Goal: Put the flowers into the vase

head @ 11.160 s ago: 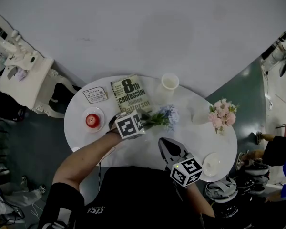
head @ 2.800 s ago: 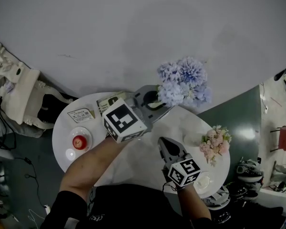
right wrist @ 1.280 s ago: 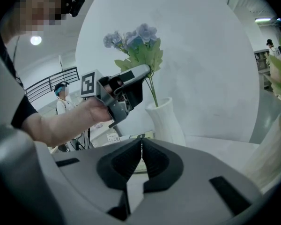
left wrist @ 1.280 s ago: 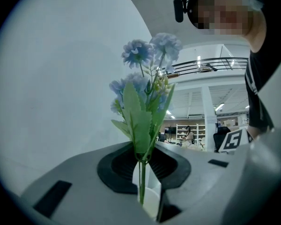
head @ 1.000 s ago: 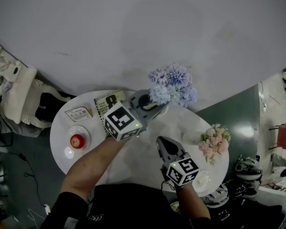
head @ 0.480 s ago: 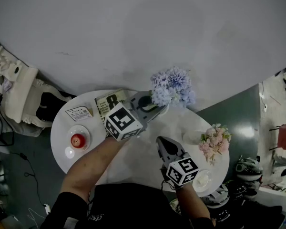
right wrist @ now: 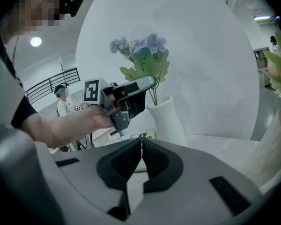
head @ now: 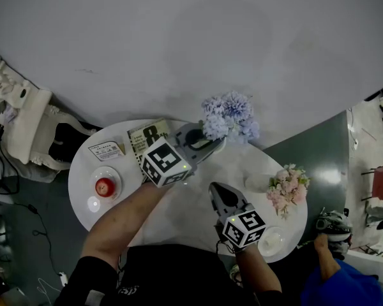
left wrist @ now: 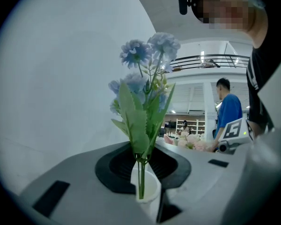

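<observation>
Our left tongs [head: 209, 146] pinch the flowers [head: 230, 115] by the stems, whose ends sit in the vase [right wrist: 166, 118] mouth at upper centre. Letting go while they lean could tip the tall vase, we judge. Our right tongs [head: 215, 189] hang closed and empty lower down. A book [head: 147, 136] and pink bouquet [head: 286, 187] flank the vase on the worktop [head: 185, 212]; nothing blocks it.

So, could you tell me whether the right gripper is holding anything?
No, the right gripper has its jaws shut with nothing between them.
</observation>
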`<action>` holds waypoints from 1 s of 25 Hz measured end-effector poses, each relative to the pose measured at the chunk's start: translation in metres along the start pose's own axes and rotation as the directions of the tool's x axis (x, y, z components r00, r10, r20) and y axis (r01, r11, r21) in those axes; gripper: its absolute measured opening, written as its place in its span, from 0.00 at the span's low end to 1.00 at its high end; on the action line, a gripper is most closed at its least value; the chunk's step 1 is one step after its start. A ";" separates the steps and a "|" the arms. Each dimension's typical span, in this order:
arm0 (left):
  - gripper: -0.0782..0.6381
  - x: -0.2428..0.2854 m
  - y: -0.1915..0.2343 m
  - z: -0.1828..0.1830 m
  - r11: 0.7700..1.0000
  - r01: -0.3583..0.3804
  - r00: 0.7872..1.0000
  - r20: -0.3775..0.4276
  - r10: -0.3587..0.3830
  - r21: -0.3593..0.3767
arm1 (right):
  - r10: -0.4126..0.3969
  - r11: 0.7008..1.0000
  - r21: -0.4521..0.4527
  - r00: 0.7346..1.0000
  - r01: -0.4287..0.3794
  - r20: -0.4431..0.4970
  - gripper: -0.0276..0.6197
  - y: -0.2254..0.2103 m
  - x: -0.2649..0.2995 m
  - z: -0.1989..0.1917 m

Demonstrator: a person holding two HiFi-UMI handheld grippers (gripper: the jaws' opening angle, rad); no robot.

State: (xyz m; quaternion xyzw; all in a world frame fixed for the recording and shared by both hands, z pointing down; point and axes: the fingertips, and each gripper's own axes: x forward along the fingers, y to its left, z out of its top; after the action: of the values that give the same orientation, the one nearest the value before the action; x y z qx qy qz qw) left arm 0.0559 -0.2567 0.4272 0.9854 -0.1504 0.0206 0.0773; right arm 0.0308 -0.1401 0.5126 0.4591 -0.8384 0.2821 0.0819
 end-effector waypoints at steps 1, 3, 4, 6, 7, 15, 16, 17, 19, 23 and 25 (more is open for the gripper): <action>0.20 0.000 0.000 -0.001 1.000 -0.001 1.000 -0.004 0.001 -0.001 | 0.001 1.000 0.000 1.000 -0.001 0.000 0.08 0.000 0.000 0.000; 0.20 0.000 0.000 -0.003 1.000 -0.002 1.000 -0.009 0.002 -0.001 | 0.002 1.000 0.001 1.000 -0.002 0.000 0.08 0.000 -0.001 -0.001; 0.20 0.000 0.001 -0.004 1.000 -0.003 1.000 -0.011 0.003 -0.001 | 0.002 1.000 0.000 1.000 -0.002 0.001 0.08 0.000 -0.001 -0.001; 0.20 0.000 0.001 -0.005 1.000 -0.004 1.000 -0.015 0.004 -0.001 | 0.002 1.000 -0.001 1.000 -0.002 0.002 0.08 0.000 -0.002 -0.001; 0.20 0.000 0.001 -0.006 1.000 -0.004 1.000 -0.017 0.004 -0.002 | 0.002 1.000 -0.001 1.000 -0.002 0.002 0.08 0.000 -0.002 -0.001; 0.22 0.000 -0.001 -0.015 1.000 0.001 0.999 -0.037 -0.002 -0.014 | 0.001 1.000 -0.001 1.000 -0.001 0.003 0.08 0.001 -0.003 -0.002; 0.22 0.000 -0.001 -0.016 1.000 0.001 0.999 -0.037 -0.001 -0.013 | 0.001 1.000 0.000 1.000 -0.001 0.003 0.08 0.001 -0.003 -0.003; 0.22 0.000 -0.001 -0.016 1.000 -0.001 0.999 -0.039 0.000 -0.012 | 0.001 1.000 0.000 1.000 -0.001 0.002 0.08 0.001 -0.003 -0.003; 0.22 0.000 0.000 -0.017 1.000 -0.004 0.999 -0.042 0.004 -0.012 | 0.001 1.000 0.003 1.000 -0.001 0.002 0.08 0.001 -0.004 -0.004; 0.23 0.000 0.001 -0.019 1.000 -0.009 0.999 -0.047 0.009 -0.013 | -0.001 1.000 0.005 1.000 0.001 0.002 0.08 0.000 -0.004 -0.004; 0.23 0.000 0.001 -0.020 1.000 -0.013 0.998 -0.054 0.013 -0.010 | -0.001 1.000 0.006 1.000 0.001 0.002 0.08 0.000 -0.005 -0.004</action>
State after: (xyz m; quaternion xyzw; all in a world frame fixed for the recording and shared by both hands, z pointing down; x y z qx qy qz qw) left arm 0.0548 -0.2545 0.4474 0.9830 -0.1549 0.0468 0.0864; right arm 0.0329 -0.1343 0.5141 0.4600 -0.8375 0.2839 0.0798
